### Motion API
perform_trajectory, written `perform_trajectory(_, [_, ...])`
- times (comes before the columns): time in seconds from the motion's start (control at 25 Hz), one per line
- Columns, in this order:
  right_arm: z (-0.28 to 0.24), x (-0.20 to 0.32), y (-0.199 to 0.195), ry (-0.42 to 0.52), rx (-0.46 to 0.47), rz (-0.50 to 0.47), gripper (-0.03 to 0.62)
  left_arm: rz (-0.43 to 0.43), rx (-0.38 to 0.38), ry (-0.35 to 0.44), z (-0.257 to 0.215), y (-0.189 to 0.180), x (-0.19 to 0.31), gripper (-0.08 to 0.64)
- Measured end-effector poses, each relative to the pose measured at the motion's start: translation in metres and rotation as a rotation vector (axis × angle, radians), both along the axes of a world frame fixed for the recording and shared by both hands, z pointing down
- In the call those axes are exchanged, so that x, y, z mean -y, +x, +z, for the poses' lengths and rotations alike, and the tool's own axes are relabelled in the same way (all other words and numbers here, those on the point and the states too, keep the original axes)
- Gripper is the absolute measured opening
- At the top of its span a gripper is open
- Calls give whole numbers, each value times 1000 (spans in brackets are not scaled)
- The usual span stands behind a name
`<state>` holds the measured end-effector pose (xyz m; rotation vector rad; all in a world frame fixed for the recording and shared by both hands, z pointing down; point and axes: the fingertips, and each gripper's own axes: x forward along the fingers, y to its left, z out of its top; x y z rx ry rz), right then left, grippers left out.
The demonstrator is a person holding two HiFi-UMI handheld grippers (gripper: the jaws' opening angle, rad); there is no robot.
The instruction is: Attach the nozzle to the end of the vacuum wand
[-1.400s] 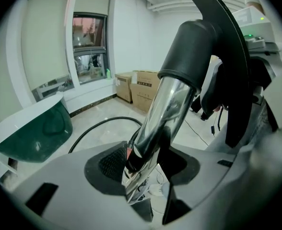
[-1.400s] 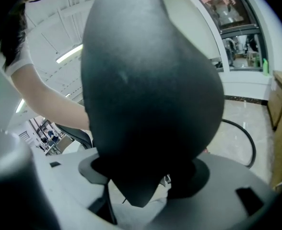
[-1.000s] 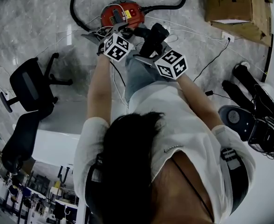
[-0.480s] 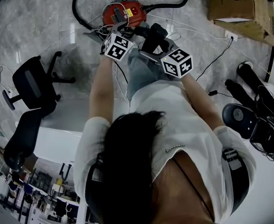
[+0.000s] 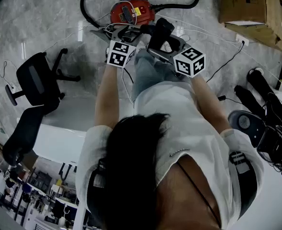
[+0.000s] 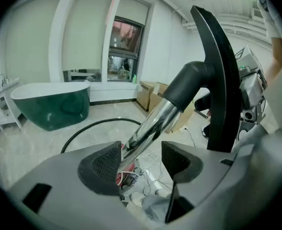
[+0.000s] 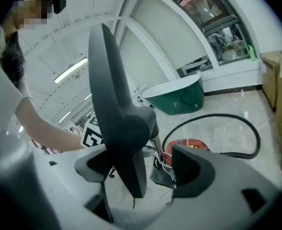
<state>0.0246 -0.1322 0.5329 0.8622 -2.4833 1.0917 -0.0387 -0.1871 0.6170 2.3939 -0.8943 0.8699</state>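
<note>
The chrome wand [image 6: 153, 123] runs between the jaws of my left gripper [image 6: 141, 159]. It lies against the left pad [image 6: 105, 164] and stands apart from the right one. These jaws have just been opening and stand open. The black nozzle [image 6: 220, 80] sits on the wand's upper end by its elbow neck. My right gripper [image 7: 141, 169] holds the nozzle [image 7: 117, 119] up, and the nozzle hides its left pad. In the head view both grippers, left [image 5: 125, 33] and right [image 5: 156, 41], meet at the nozzle [image 5: 161, 31] just in front of the red vacuum cleaner [image 5: 130, 12].
The black hose [image 5: 179, 6] loops behind the vacuum cleaner, with white cables [image 5: 193, 30] on the floor. An office chair [image 5: 33, 83] stands at the left and a cardboard box [image 5: 251, 6] at the top right. Black equipment [image 5: 261, 123] lies at the right. A green bathtub [image 6: 50, 107] stands by the far wall.
Both grippers have shifted up and slightly right in the head view with the nozzle. The left gripper has rolled, so its marker cube shows a different face.
</note>
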Motion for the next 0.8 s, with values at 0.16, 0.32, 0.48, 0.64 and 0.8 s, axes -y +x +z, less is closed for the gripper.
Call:
perform_trajectory(0.16, [-9, 1, 2, 22, 17, 15, 359, -30, 4, 7, -6, -4, -10, 249])
perform_trajectory(0.32, [-13, -2, 7, 36, 21, 24, 359, -63, 18, 15, -13, -7, -17, 249])
perform_trajectory(0.48, [-18, -6, 14, 47, 27, 44, 359, -112, 15, 28, -22, -13, -24, 249])
perform_trajectory(0.64, [-23, -8, 24, 59, 25, 69, 359, -177, -3, 35, -29, -19, -32, 249])
perform_trajectory(0.8, [-26, -9, 35, 72, 23, 91, 359, -267, -29, 54, -38, -24, -39, 249])
